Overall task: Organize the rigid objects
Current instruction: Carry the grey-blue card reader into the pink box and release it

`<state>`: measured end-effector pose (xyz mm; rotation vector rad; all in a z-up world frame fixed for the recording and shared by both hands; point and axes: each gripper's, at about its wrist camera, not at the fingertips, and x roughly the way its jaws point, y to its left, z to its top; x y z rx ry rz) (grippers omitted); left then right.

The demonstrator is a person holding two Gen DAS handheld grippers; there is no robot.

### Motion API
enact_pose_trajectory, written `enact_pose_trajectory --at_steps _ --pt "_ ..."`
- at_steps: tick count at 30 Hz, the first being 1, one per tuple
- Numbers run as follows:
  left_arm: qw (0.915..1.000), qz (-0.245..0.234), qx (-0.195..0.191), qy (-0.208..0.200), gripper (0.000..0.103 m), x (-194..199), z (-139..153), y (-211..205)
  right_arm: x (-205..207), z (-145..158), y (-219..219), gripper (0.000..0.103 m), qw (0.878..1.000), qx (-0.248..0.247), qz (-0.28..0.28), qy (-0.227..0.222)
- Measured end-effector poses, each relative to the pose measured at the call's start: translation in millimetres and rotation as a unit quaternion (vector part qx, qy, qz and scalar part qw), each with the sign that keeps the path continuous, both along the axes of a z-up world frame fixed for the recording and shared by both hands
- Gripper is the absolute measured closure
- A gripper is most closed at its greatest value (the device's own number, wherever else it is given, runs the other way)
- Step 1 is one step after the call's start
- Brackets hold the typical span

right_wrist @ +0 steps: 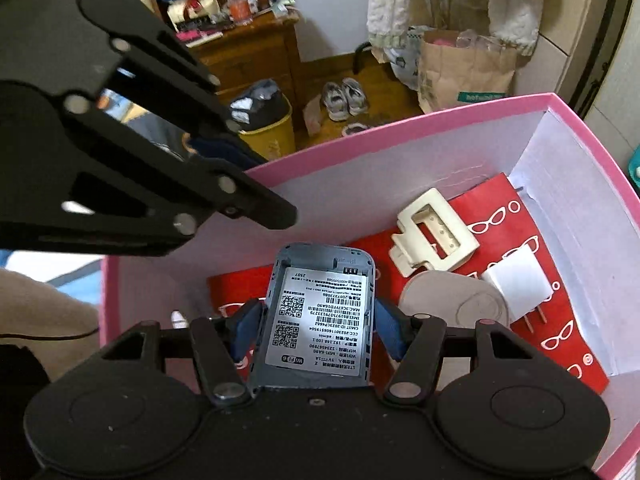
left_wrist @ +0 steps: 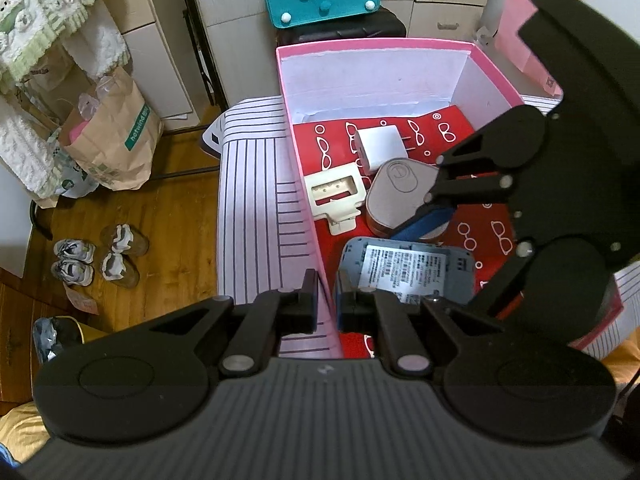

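My left gripper (left_wrist: pixel 327 300) is pinched shut on the near wall of the one pink box (left_wrist: pixel 298 168). Ahead of its fingertips inside lie one cream hair clip (left_wrist: pixel 335 192), one white charger (left_wrist: pixel 380 148) and one grey case (left_wrist: pixel 400 192). My right gripper (right_wrist: pixel 318 322) stands partly open, its blue pads clamping one grey router (right_wrist: pixel 320 316) over the box's red lining (right_wrist: pixel 560 320).
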<state>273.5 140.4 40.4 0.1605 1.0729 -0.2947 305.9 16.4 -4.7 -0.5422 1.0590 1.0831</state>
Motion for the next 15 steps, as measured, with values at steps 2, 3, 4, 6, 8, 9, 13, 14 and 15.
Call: enact_pose_trajectory --at_steps 2,3,4,6,8,9,13,14,15 --pt "1.0 0.001 -0.001 -0.001 0.096 -0.5 0.3 0.1 -0.9 -2.3 3.1 0.037 1.0 -0.008 0.011 -0.011" --pt "1.0 0.0 0.0 -0.001 0.096 -0.6 0.4 -0.3 -1.5 -3.4 3.8 0.037 1.0 -0.012 0.016 -0.01" --pt "1.0 0.0 0.0 -0.001 0.096 -0.7 0.5 0.3 -1.4 -3.3 3.1 0.037 1.0 -0.011 0.017 -0.011" --pt "1.0 -0.001 0.0 -0.001 0.096 -0.9 0.5 0.1 -0.6 -0.6 -1.3 0.036 1.0 0.003 0.004 -0.012" --pt "1.0 -0.002 0.0 -0.002 0.096 -1.1 0.8 0.1 -3.7 7.9 -10.0 0.034 1.0 0.018 -0.008 -0.02" --pt "1.0 -0.003 0.001 -0.003 0.096 -1.6 0.8 0.0 -5.1 12.9 -15.0 0.034 0.999 0.026 -0.014 -0.025" --pt "1.0 -0.004 0.0 -0.005 0.096 -1.7 0.8 -0.3 -13.5 37.6 -42.8 0.034 0.996 0.064 -0.051 -0.038" --pt "1.0 -0.005 0.0 -0.005 0.096 -1.9 0.8 -0.3 -16.8 43.3 -50.0 0.034 0.995 0.072 -0.06 -0.044" --pt "1.0 -0.005 0.0 -0.006 0.096 -2.3 0.8 -0.3 -21.2 48.6 -59.6 0.034 0.993 0.08 -0.072 -0.053"
